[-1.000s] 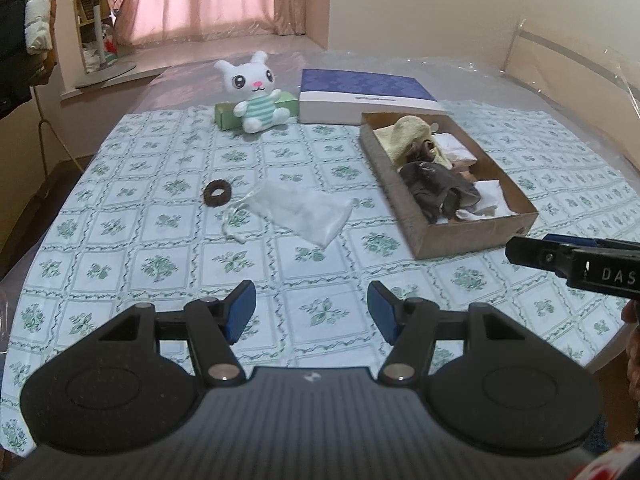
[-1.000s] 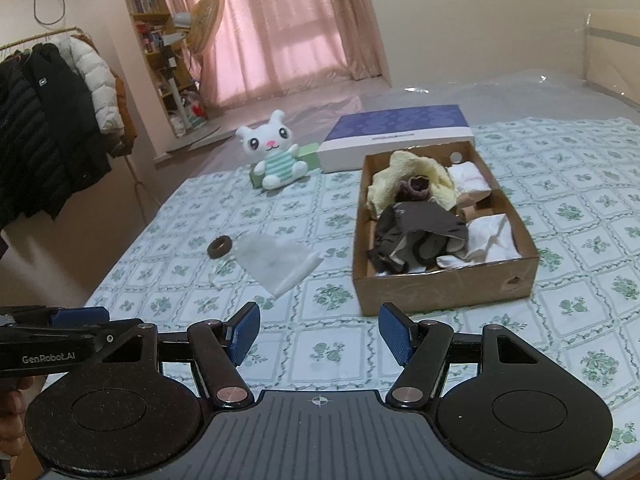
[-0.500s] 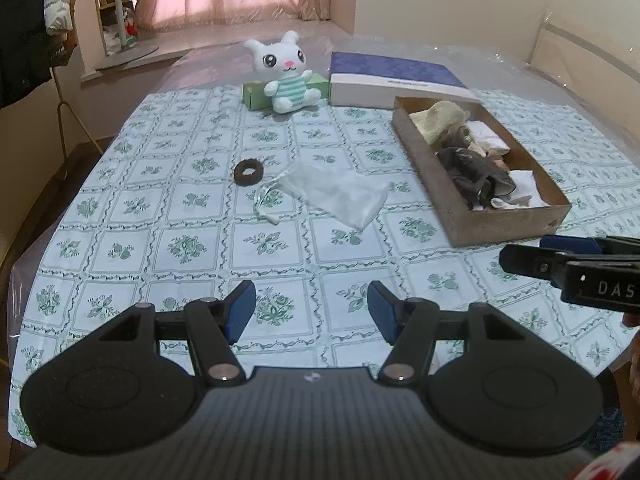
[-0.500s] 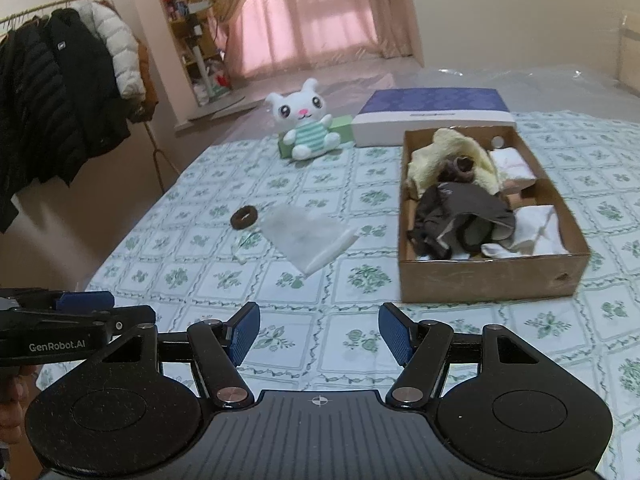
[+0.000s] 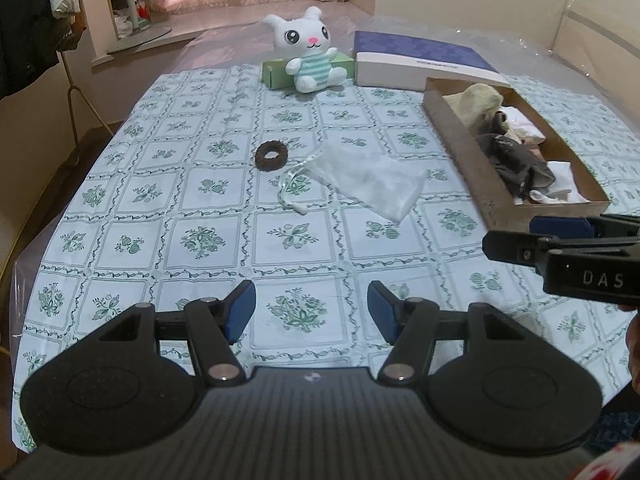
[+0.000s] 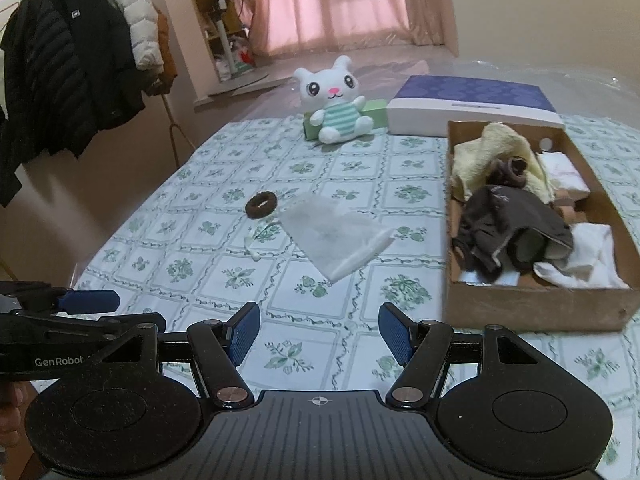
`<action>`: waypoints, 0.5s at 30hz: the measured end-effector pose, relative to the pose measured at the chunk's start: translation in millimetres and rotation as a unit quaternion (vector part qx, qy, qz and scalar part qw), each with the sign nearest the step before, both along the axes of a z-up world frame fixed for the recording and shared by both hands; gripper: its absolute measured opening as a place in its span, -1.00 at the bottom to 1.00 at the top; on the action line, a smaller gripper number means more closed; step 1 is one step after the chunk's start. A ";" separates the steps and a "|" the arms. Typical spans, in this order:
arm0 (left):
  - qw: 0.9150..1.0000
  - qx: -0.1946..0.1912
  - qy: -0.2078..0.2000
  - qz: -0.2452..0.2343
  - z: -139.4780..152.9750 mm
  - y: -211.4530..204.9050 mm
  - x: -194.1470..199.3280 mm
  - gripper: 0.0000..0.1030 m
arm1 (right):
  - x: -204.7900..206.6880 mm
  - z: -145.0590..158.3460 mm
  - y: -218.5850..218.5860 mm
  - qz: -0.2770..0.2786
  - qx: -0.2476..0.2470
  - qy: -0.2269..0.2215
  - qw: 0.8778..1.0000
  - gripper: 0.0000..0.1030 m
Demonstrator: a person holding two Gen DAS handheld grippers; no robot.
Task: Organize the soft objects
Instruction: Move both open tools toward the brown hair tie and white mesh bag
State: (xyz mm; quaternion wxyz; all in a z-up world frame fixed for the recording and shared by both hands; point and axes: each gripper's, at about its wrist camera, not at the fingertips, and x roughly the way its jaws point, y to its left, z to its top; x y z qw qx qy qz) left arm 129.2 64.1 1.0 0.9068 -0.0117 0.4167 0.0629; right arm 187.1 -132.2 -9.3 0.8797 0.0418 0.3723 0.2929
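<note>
A white drawstring pouch lies flat mid-table, next to a brown hair scrunchie. A white plush bunny sits at the far side. A cardboard box on the right holds yellow, brown and white cloths. My left gripper is open and empty above the near table edge. My right gripper is open and empty, near the box's front left corner.
A green box lies behind the bunny, beside a blue-and-white flat box. Coats hang on a rack to the left. The table has a floral cloth.
Both grippers have moved forward and a little lower toward the table; the pouch, scrunchie and box appear larger. Both stay open and empty.
</note>
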 end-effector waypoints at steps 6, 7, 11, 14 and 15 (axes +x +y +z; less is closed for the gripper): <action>1.000 0.003 0.006 0.008 -10.4 10.2 16.8 0.15 | 23.3 -10.5 14.1 0.012 -0.007 -0.003 1.000 0.36; 1.000 0.004 0.005 0.008 -12.2 12.0 20.5 0.15 | 27.2 -12.1 16.0 0.014 -0.008 -0.004 1.000 0.39; 1.000 0.004 0.004 0.009 -18.0 19.5 36.7 0.15 | 45.2 -19.5 27.0 0.026 -0.016 -0.010 0.999 0.48; 1.000 0.000 -0.003 0.009 -21.5 26.7 50.1 0.15 | 58.9 -24.4 36.4 0.032 -0.023 -0.017 0.999 0.52; 1.000 0.000 -0.004 0.010 -23.3 29.5 55.7 0.15 | 63.4 -25.8 39.3 0.035 -0.023 -0.019 0.999 0.54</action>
